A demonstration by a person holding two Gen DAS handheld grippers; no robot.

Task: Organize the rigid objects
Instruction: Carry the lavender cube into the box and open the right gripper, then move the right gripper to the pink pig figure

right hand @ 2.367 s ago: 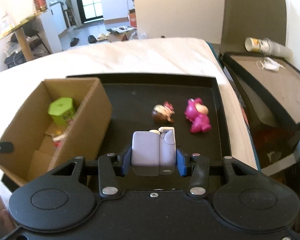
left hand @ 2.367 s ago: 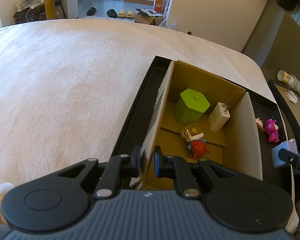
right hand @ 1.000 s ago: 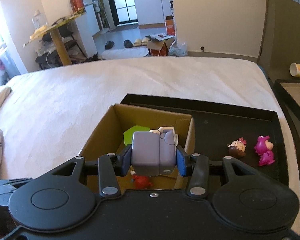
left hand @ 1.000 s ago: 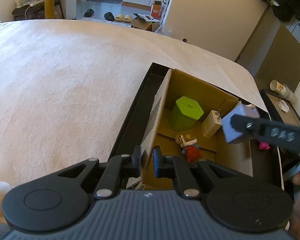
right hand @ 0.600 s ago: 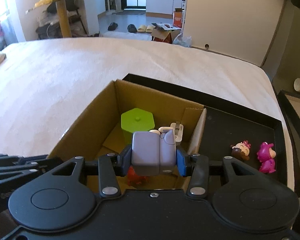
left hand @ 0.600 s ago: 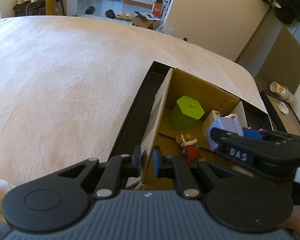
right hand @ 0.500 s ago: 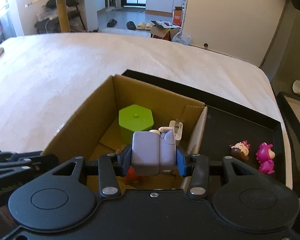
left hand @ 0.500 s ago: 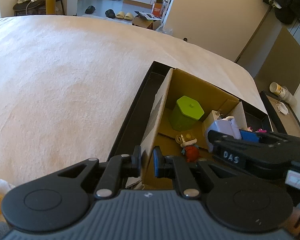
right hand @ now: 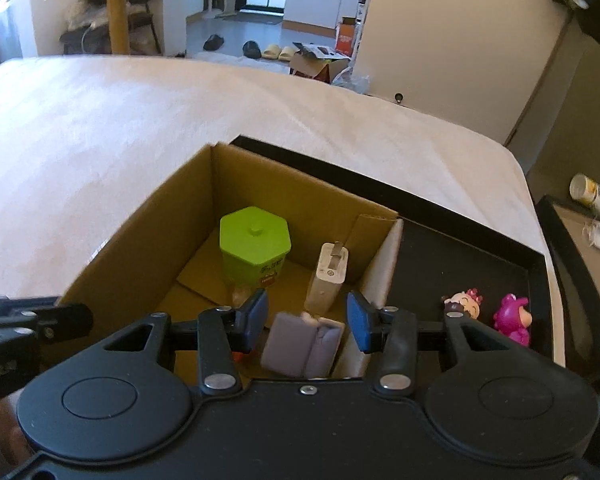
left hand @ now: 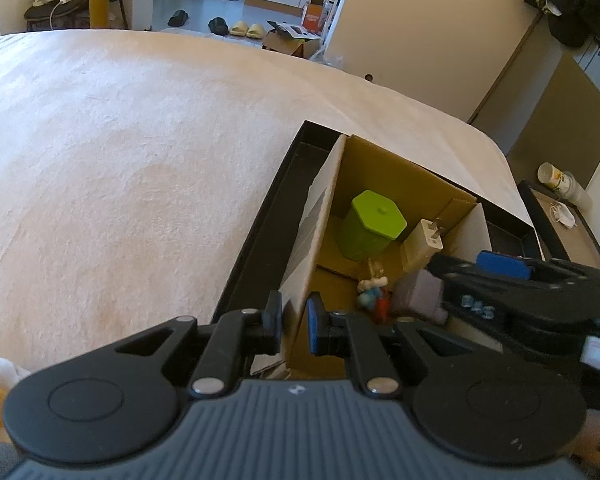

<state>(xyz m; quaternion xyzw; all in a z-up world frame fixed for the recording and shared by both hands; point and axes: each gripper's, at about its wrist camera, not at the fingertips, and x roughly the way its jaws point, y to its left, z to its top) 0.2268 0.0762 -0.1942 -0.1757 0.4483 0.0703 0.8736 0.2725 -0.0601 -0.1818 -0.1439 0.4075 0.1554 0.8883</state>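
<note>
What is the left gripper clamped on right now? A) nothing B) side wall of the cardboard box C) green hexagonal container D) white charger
B: in the left wrist view the left gripper has its pads pinched on the near side wall of the cardboard box, while the green hexagonal container and white charger sit untouched inside.
</note>
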